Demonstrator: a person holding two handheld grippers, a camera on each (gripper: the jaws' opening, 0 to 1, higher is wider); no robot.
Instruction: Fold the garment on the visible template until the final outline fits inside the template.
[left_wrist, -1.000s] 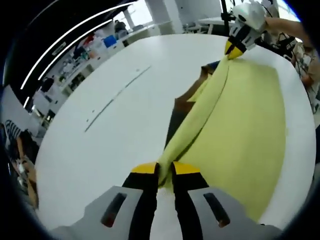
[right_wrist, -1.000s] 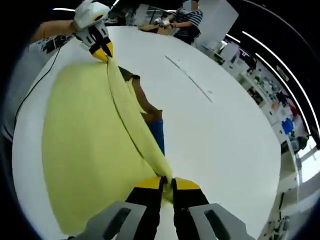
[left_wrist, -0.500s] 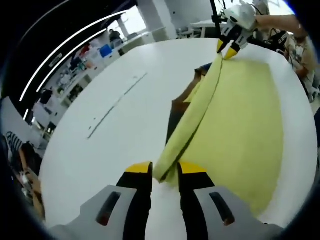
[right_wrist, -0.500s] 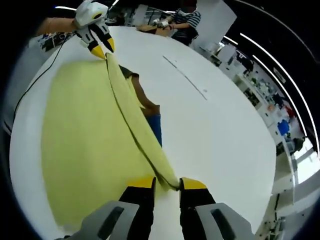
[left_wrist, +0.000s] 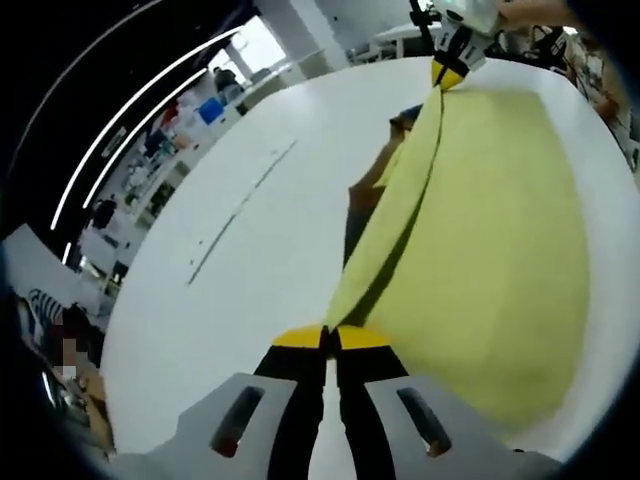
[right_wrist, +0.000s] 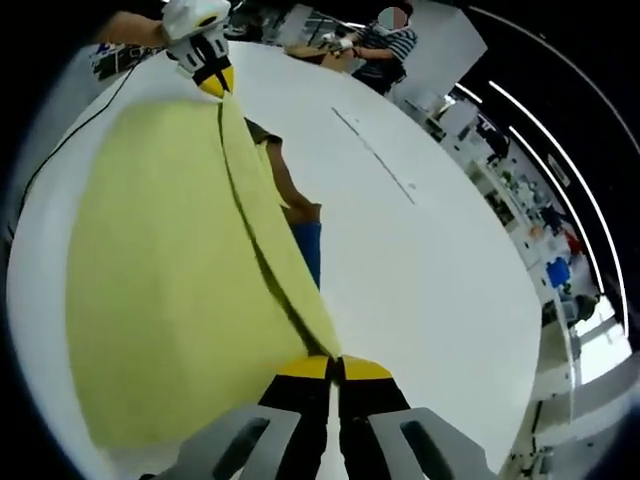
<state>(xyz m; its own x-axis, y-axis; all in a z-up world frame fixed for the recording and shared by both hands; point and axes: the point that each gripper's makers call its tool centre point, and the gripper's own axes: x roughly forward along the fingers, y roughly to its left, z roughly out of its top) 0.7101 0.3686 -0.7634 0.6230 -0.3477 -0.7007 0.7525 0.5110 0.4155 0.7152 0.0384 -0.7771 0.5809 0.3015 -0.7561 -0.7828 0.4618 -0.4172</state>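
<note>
Left gripper (left_wrist: 331, 338): jaws reclamped on yellow garment (left_wrist: 490, 230) corner after parting moments earlier.
Right gripper (right_wrist: 335, 367): likewise reclosed on opposite corner.
Garment: spread on white table (left_wrist: 260, 230), edge lifted.
Meaning: next fold beginning.

A white bench (left_wrist: 250, 230) is seen; a yellow garment (left_wrist: 490, 260) is spread across the frame's right half.

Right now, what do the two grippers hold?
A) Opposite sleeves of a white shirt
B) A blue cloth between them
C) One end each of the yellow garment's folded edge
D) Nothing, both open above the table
C: the left gripper and the right gripper are each shut on an end of the yellow garment, whose folded edge runs between them.
</note>
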